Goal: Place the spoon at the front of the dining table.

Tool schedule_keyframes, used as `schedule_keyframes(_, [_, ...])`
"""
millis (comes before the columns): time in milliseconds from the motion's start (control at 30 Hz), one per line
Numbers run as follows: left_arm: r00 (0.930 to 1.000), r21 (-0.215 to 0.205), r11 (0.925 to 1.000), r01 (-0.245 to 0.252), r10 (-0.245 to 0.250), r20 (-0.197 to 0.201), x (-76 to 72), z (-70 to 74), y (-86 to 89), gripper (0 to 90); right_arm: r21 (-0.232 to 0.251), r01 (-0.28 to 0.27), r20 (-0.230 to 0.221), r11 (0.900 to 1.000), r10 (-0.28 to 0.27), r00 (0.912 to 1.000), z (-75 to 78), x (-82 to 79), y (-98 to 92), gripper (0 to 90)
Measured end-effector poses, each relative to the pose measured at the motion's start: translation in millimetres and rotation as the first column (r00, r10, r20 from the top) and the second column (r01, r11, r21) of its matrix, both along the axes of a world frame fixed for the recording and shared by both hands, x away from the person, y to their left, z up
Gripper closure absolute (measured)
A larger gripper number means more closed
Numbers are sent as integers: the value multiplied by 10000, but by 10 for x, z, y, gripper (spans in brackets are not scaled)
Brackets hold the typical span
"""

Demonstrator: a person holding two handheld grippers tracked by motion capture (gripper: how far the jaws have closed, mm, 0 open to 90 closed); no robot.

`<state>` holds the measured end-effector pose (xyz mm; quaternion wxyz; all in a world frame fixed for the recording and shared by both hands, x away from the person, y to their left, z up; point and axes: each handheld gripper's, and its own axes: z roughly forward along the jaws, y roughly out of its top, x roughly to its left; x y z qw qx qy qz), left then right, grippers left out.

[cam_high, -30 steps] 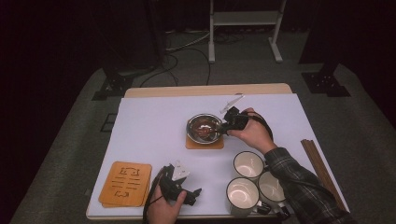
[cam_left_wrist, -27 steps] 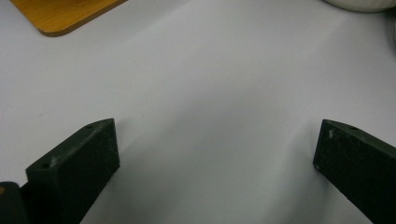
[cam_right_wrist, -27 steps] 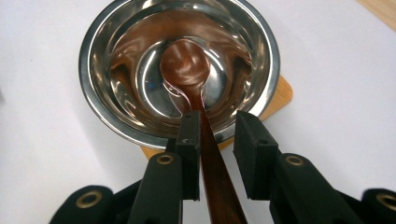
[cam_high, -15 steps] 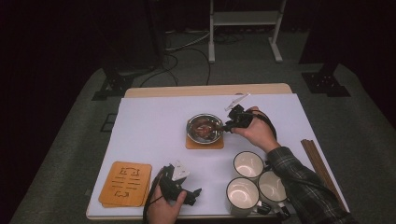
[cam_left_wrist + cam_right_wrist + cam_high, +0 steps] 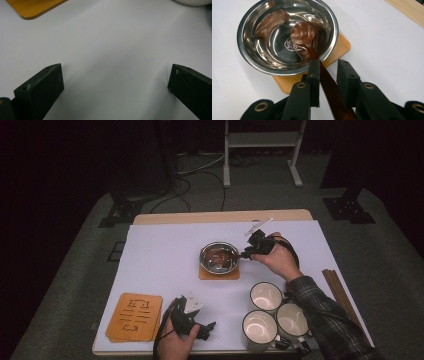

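Observation:
A shiny steel bowl sits on a small wooden coaster at the table's middle. A brown spoon rests with its scoop inside the bowl, and its handle runs back over the rim. My right gripper comes in from the bowl's right side and is shut on the spoon's handle, which crosses slantwise between the jaws. My left gripper lies near the front edge, open, with bare white tabletop between its jaws.
Three white mugs cluster at the front right, beside my right forearm. A wooden coaster stack lies front left. Brown sticks lie along the right edge.
My right hand has shifted slightly to the right at the bowl's rim, still with the spoon. The left hand has kept still.

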<state>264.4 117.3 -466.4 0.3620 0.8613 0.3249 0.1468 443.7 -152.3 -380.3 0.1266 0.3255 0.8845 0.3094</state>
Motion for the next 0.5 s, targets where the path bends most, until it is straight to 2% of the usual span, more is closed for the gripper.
schedule_keyframes(500, [10000,30,10000,33,-33,-26,1,3,2,0,54,-101,121,9999,100,9999,80,-83,-55,709])
